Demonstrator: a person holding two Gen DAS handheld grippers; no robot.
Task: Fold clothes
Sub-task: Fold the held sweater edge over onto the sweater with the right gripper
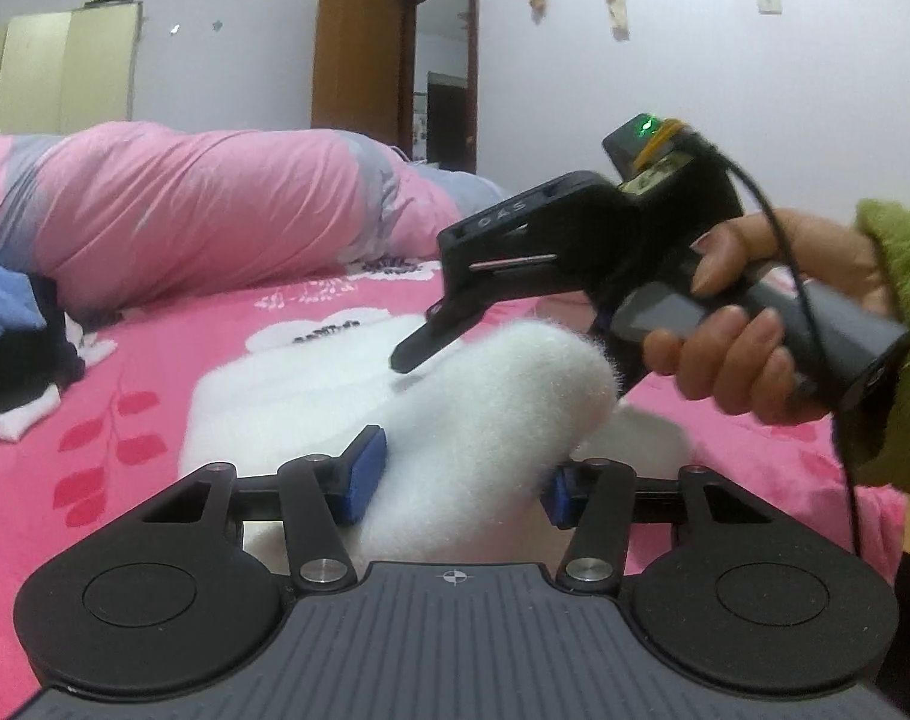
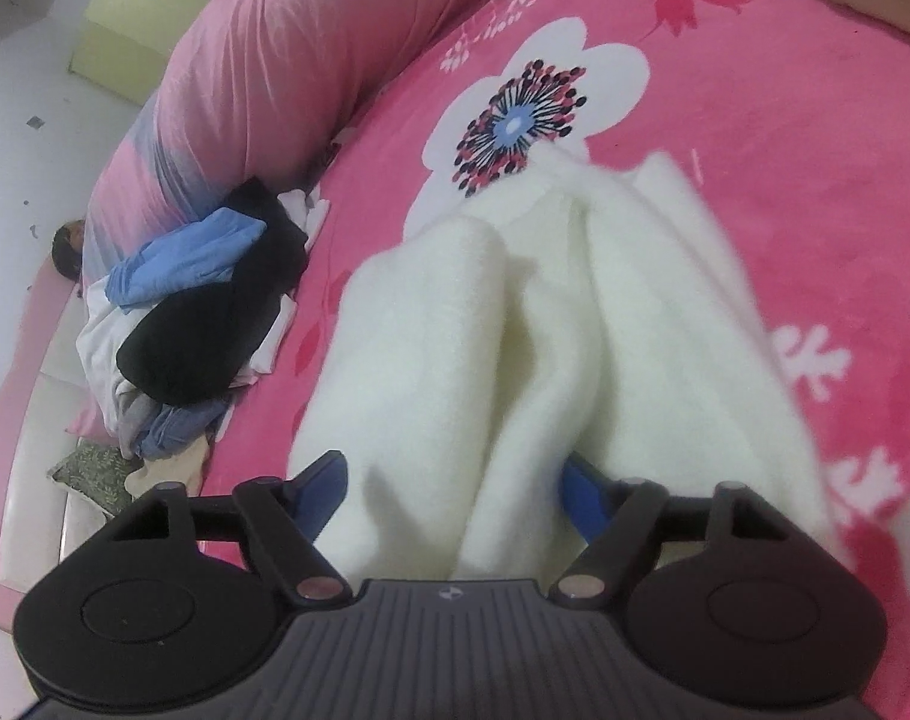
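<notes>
White, fluffy fleece garment (image 2: 575,312) lies partly on the pink flower-printed bed cover (image 2: 785,138) and partly lifted off it, bunched into soft ridges between both tools. The left gripper (image 1: 455,480) has its blue-padded jaws clenched on a thick roll of the fleece, and the right gripper (image 2: 455,492) likewise has its jaws closed around a gathered fold, the cloth running forward from it down to the bed.

What could go wrong: the fleece is bulky and springy, so a thick wad may slip out from between the pads if either tool pulls hard or the two pull apart unevenly. Because the cloth is gathered rather than held by a clean edge, any fold laid down from here would likely come out crooked or lumpy. The right tool's fingers also sit close over the roll held by the left, so the two could knock together.

Seen from the left wrist view, the person's right hand (image 1: 749,324), in a green fuzzy sleeve (image 1: 899,324), wraps the right tool's handle and tilts it downward toward the garment. A heap of dark and blue clothes (image 2: 203,312) waits well apart, beside the pink rolled quilt (image 2: 287,60)
</notes>
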